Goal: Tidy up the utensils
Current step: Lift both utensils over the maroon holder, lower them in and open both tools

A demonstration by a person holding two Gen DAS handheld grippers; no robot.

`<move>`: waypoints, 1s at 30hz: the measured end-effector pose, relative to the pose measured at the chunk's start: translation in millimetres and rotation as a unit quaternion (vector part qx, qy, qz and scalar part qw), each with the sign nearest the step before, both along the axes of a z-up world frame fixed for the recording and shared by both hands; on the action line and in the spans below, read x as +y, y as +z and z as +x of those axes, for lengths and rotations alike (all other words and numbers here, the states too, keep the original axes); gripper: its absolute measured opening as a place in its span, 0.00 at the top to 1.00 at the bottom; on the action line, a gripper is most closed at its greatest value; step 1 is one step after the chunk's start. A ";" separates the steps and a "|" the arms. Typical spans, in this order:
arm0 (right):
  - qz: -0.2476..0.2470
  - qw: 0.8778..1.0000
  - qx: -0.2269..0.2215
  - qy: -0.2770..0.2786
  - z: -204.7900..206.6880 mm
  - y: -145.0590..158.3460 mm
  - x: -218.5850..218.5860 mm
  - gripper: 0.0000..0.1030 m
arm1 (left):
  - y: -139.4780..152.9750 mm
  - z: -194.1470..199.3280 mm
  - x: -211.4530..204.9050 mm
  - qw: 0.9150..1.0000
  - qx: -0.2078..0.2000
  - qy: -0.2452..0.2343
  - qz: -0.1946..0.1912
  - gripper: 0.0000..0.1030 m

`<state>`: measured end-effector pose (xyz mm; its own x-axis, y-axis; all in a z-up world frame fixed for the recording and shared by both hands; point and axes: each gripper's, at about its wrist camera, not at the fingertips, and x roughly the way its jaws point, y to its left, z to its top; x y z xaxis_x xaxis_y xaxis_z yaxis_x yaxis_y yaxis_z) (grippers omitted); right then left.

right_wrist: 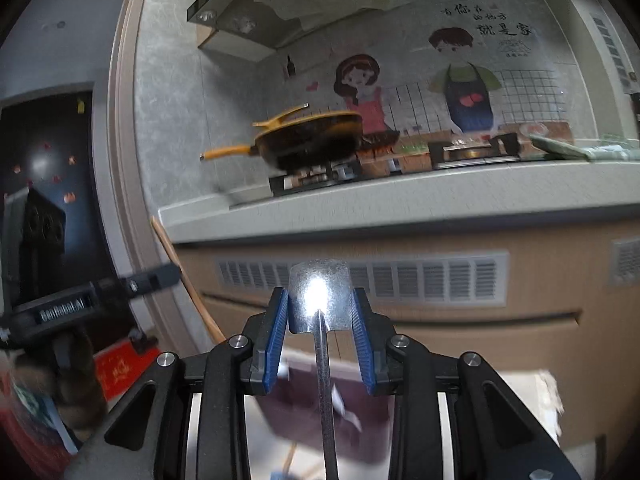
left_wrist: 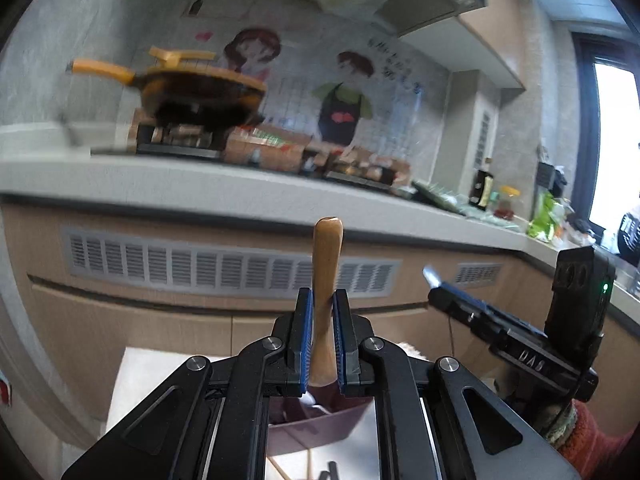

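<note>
At the bottom centre of the left wrist view, the left gripper (left_wrist: 323,312) is seen nearly closed, its blue ribbed pads clamped on the slim wooden utensil handle (left_wrist: 327,268), which stands upright between them with its rounded end pointing up toward the countertop edge. Below the jaws a mauve plastic container (left_wrist: 320,426) is partly seen, with blurred utensil pieces in it. At the right of that frame the right gripper (left_wrist: 442,286) is seen from the side, a shiny blurred tip showing at its front; a red knitted sleeve (left_wrist: 592,440) is seen at lower right.

In the lower centre of the right wrist view, the right gripper (right_wrist: 320,314) is seen set fairly wide, its blue pads pressed on both edges of the flat shiny metal spatula blade (right_wrist: 318,292), whose thin metal shaft runs down the frame between the fingers. A dark purple container (right_wrist: 296,408) is blurred below it. At the left of that frame the left gripper (right_wrist: 168,274) is seen with the wooden stick crossing it at a slant.

In the upper half of both views a yellow-handled dark frying pan (right_wrist: 308,140) is seen on the gas stove (right_wrist: 316,178), atop the grey stone countertop (right_wrist: 400,200). Behind it a cartoon couple wall sticker (right_wrist: 416,80) is seen. A grey vent grille (left_wrist: 224,264) is set in the beige cabinet front below.
</note>
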<state>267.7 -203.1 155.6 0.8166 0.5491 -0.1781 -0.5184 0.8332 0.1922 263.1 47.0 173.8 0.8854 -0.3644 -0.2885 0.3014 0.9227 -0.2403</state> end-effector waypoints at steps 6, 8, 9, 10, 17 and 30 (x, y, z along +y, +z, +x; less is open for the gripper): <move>0.037 0.999 0.024 0.010 61.4 -28.4 22.2 0.72 | -47.3 53.2 19.0 0.998 0.056 0.010 -0.009 0.90; 0.021 1.000 0.019 0.005 78.6 -38.5 32.3 0.72 | -61.7 62.7 20.2 0.998 0.069 0.015 -0.006 0.90; 0.013 1.000 0.018 0.001 85.8 -43.4 36.9 0.72 | -69.2 69.4 20.6 0.997 0.077 0.015 -0.007 0.90; 0.006 1.000 0.018 -0.005 93.2 -49.7 42.2 0.72 | -73.4 71.6 19.8 0.996 0.082 0.014 -0.008 0.90; -0.001 1.000 0.000 -0.027 115.7 -73.6 46.9 0.72 | -107.3 80.4 10.9 0.993 0.113 0.017 -0.012 0.88; -0.116 0.989 0.094 -0.005 33.3 -101.4 8.0 0.70 | -118.5 16.5 13.7 0.991 0.114 0.063 0.017 0.56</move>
